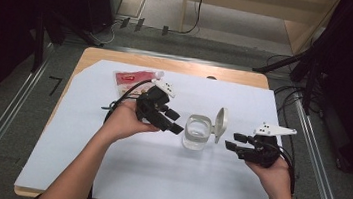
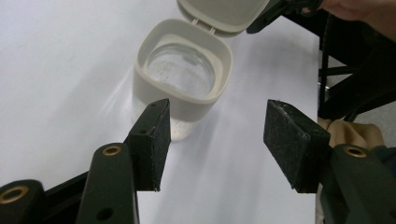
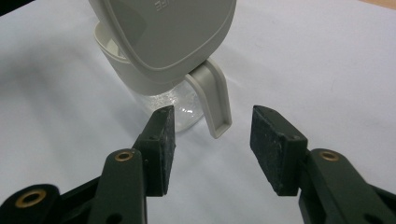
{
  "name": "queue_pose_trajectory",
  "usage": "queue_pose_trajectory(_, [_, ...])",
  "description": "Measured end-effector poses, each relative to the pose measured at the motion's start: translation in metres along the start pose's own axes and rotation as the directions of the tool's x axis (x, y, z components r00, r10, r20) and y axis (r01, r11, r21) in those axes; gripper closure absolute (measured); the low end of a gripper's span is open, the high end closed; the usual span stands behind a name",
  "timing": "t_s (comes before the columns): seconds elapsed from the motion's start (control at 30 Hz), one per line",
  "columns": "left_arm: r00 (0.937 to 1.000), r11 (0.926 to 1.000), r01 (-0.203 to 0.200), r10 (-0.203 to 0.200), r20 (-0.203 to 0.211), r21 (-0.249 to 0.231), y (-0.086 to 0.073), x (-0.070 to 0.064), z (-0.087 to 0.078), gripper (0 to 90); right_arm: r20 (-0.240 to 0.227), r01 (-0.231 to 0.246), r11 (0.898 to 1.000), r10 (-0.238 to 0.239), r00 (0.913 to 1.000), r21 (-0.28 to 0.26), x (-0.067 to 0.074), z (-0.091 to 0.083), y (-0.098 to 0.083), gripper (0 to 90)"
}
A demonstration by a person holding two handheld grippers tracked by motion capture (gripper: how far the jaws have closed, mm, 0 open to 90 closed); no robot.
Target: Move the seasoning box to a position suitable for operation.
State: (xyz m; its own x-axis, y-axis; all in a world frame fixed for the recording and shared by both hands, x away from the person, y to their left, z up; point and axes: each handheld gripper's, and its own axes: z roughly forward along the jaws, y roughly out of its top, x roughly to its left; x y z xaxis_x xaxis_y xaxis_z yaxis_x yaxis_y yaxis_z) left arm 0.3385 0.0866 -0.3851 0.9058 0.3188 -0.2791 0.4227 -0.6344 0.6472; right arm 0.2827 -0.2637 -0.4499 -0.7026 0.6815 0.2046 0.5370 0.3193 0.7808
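Both pairs of jaws parted, empty: left gripper (image 1: 176, 122), right gripper (image 1: 234, 142), flanking clear jar (image 1: 196, 132) mid-worktop (image 1: 155, 177). Grey collar, hinged lid (image 1: 220, 124) raised. Red pouch (image 1: 131, 82) behind, half hidden.

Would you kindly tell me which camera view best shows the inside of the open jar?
The left gripper view: it looks down into the jar, showing its clear interior. The right gripper view shows mostly the raised lid's outer face; the high view shows the jar small.
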Motion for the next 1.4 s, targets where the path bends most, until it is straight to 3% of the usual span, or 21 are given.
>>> queue_pose_trajectory(0.2, [0.9994,0.9998,0.015,-0.016,-0.030,-0.011,-0.013,0.001,-0.011,41.7,-0.010,0.012,1.000,-0.012,0.9999,-0.016,-0.004,0.001,0.003,48.6])
queue_pose_trajectory(0.23, [0.9986,0.9998,0.016,-0.017,-0.050,-0.009,-0.018,0.001,-0.018,41.8,-0.010,0.009,1.000,-0.009,0.9999,-0.015,-0.004,0.001,0.003,48.5])
queue_pose_trajectory(0.47, [0.9949,0.9978,0.052,-0.055,-0.085,-0.041,-0.035,0.003,-0.040,41.3,-0.017,0.017,1.000,-0.018,0.9997,-0.016,-0.008,0.000,0.006,47.3])
queue_pose_trajectory(0.8, [0.9912,0.9952,0.074,-0.081,-0.105,-0.064,-0.052,0.012,-0.061,41.4,-0.020,0.032,0.999,-0.032,0.9993,-0.002,-0.006,0.005,0.009,47.4])
queue_pose_trajectory(0.97, [0.9873,0.9932,0.088,-0.098,-0.125,-0.076,-0.056,0.014,-0.069,41.9,-0.026,0.031,1.000,-0.031,0.9992,0.004,-0.005,0.006,0.009,47.5])
queue_pose_trajectory(1.03, [0.9818,0.9917,0.103,-0.114,-0.152,-0.076,-0.061,0.016,-0.075,42.5,-0.031,0.030,1.000,-0.030,0.9991,0.006,-0.005,0.007,0.009,48.1])
queue_pose_trajectory(1.17, [0.9808,0.9895,0.110,-0.124,-0.151,-0.093,-0.065,0.018,-0.081,42.5,-0.032,0.029,1.000,-0.029,0.9991,0.003,-0.005,0.006,0.009,48.2])
queue_pose_trajectory(1.37, [0.9752,0.9852,0.131,-0.148,-0.164,-0.110,-0.073,0.023,-0.091,42.4,-0.032,0.027,1.000,-0.027,0.9991,0.001,-0.006,0.006,0.009,48.4])
queue_pose_trajectory(1.4, [0.9719,0.9823,0.142,-0.162,-0.171,-0.123,-0.077,0.025,-0.096,42.4,-0.034,0.029,1.000,-0.029,0.9990,0.004,-0.005,0.007,0.009,48.4])
